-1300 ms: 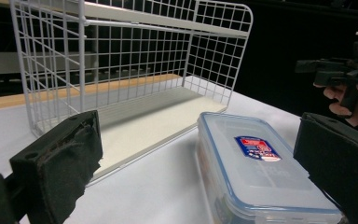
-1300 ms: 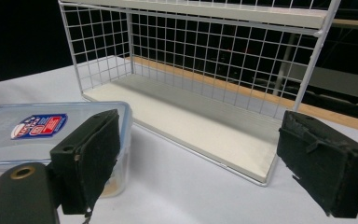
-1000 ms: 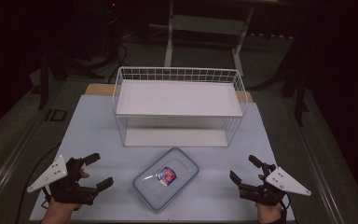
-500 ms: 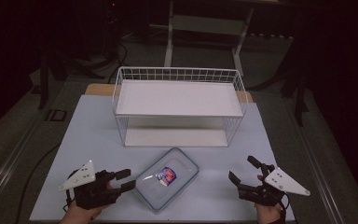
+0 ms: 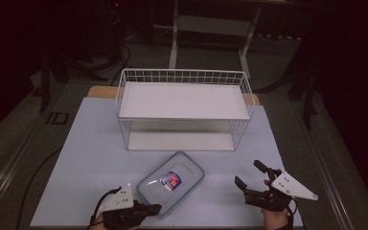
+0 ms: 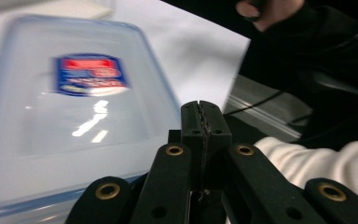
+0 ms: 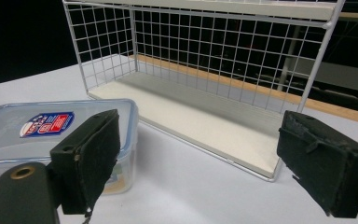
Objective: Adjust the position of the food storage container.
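The left gripper (image 5: 154, 209) has slid across the table (image 5: 91, 143) since a second ago, from the near left edge to a spot just beside the near left corner of the clear plastic container (image 5: 171, 183). Its jaws stood wide apart then, were partly drawn in half a second ago, and have just been closing; in the left gripper view the two black pads (image 6: 201, 123) now meet face to face with nothing between them. The container's lid (image 6: 70, 116), with its red and blue label (image 6: 89, 73), lies just to one side of the closed tips; whether they touch its rim I cannot tell.

The container itself has not shifted: it lies at the same slant on the pale blue table, in front of the white wire shelf rack (image 5: 184, 108) and between the two grippers.

The right gripper (image 5: 250, 178) sits where it was, near the right front corner of the table and well apart from the container. Its jaws stand wide open and empty, as before; in the right gripper view the container (image 7: 37, 135) shows beyond one pad and the rack's lower shelf (image 7: 200, 116) lies between the two
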Motion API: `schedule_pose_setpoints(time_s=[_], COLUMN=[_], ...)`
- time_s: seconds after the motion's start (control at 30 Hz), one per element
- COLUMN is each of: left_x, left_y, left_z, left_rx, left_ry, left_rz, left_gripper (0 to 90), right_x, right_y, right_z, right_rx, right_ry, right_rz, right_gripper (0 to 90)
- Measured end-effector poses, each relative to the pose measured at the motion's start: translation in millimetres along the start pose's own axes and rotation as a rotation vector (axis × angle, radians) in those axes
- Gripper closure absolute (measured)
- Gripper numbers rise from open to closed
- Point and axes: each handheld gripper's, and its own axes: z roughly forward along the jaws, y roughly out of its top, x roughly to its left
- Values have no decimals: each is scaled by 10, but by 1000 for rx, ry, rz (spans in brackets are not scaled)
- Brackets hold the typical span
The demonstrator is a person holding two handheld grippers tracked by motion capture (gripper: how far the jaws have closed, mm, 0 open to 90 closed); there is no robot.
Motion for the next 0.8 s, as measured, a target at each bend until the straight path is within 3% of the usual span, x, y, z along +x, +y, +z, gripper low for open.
schedule_pose_setpoints(time_s=[0.2,0.37,0.43,0.5,0.63,0.8], left_x=[-88,-117,-101,-117,-92,-36], left_y=[-26,-60,-68,-67,-72,-70], left_z=[217,313,307,300,279,209], left_rx=[68,113,112,117,115,123], left_ry=[-29,2,-1,17,23,78], left_rz=[2,31,20,43,40,36], left_gripper=[893,894,895,895,895,895], right_x=[-8,-17,-23,-25,-24,-18], right_y=[-4,-8,-11,-12,-11,-10], right_z=[-3,-11,-13,-14,-13,-14], right_rx=[1,-1,-3,-2,-2,-1], right_ry=[1,1,2,1,2,1], right_rz=[5,6,9,11,11,6], right_gripper=[130,130,130,130,130,130])
